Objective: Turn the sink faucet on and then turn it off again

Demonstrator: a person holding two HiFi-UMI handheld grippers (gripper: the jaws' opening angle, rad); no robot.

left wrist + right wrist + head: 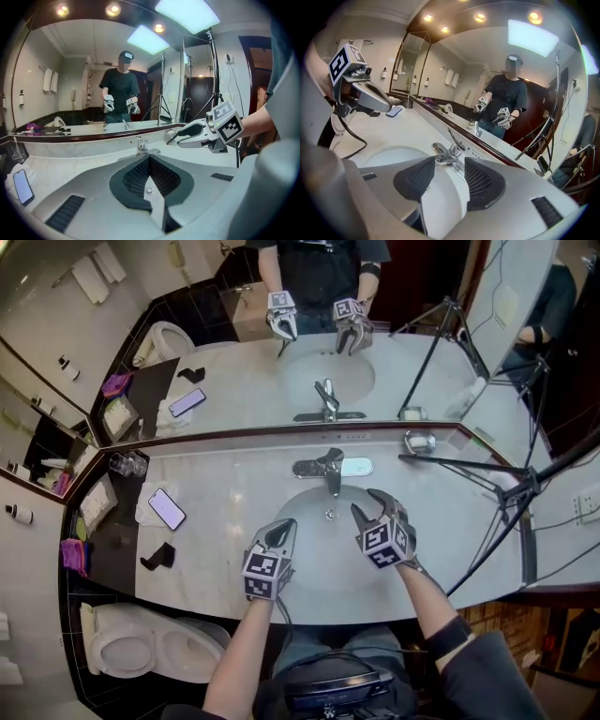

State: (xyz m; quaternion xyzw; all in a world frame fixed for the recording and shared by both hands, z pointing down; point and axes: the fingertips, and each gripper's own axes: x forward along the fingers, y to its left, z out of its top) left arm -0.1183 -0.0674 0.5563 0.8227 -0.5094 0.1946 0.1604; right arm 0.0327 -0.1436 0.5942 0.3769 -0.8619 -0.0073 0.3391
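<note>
Your right gripper [449, 164] hides the faucet [449, 151] base, low centre — the purple thing [73, 554] at left, perhaps cloth, is too small to tell.

Pale grey moulded-plastic left hand-held gripper [279, 529] and matching right hand-held gripper [367, 504], lined with black dimpled rubber pads [485, 180]. Topped each by a white cube with black square markers [265, 574]. Thin black cable [349, 133] off the left one. Dark short-sleeved shirt [487, 671], black arm band [450, 636].

Open room lies over the sink [305, 507] basin, straight up to the faucet [330, 468], which stands against the mirror [234, 381]. Tripod legs [469, 463] cross the counter [234, 493] at right; a phone [167, 508] and a black stand [157, 557] occupy its left.
</note>
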